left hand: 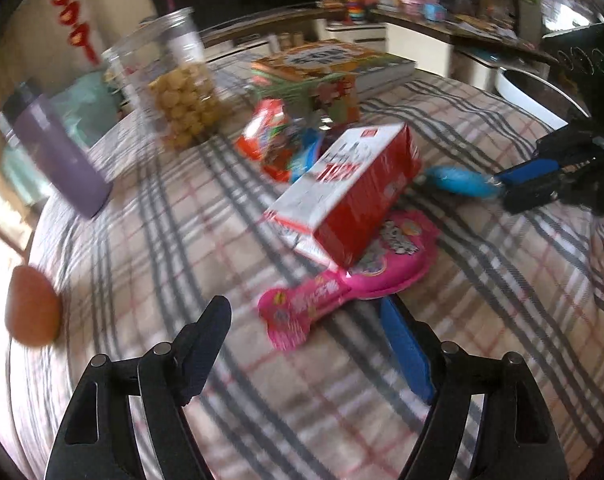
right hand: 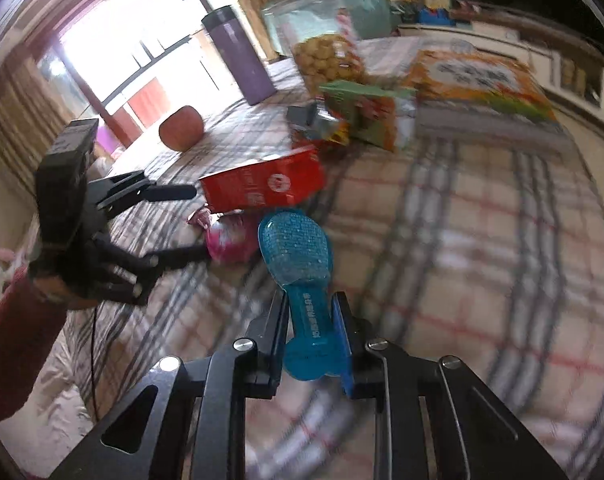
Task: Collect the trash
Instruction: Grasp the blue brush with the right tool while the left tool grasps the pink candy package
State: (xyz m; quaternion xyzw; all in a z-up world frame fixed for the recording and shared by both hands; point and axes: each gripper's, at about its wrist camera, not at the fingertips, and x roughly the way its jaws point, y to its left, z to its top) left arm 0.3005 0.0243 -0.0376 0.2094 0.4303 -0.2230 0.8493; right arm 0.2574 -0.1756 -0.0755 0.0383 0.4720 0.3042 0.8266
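Nearest the right wrist camera, the right hand-held gripper [right hand: 309, 322] is clamping its two fingers [right hand: 277, 332] on the narrow waist of a blue dumbbell-shaped plastic package [right hand: 296, 248], whose wide dimpled end is sticking out ahead over the plaid tabletop [right hand: 482, 240]. From the left wrist view the same blue package [left hand: 458, 180] is lying off to the right, pinched by that gripper.

Closest to the left wrist camera, the left hand-held gripper [left hand: 306, 336] is standing wide open with nothing gripped. Its fingers [left hand: 402, 344] are sitting on either side of the near end of a pink snack wrapper [left hand: 322, 300], without pressing on it. A red and white carton [left hand: 354, 188] is lying tilted across the far part of that wrapper.

Behind the carton, crumpled orange and blue wrappers [left hand: 278, 148] are heaped beside a green and orange box [left hand: 322, 96]. Farther back a clear jar of yellow snack balls [left hand: 178, 88] and a purple bottle [left hand: 58, 152] are standing upright. A brown round fruit [left hand: 32, 312] is resting near the left edge. A red sleeve [right hand: 18, 344] is showing behind the left gripper in the right wrist view.
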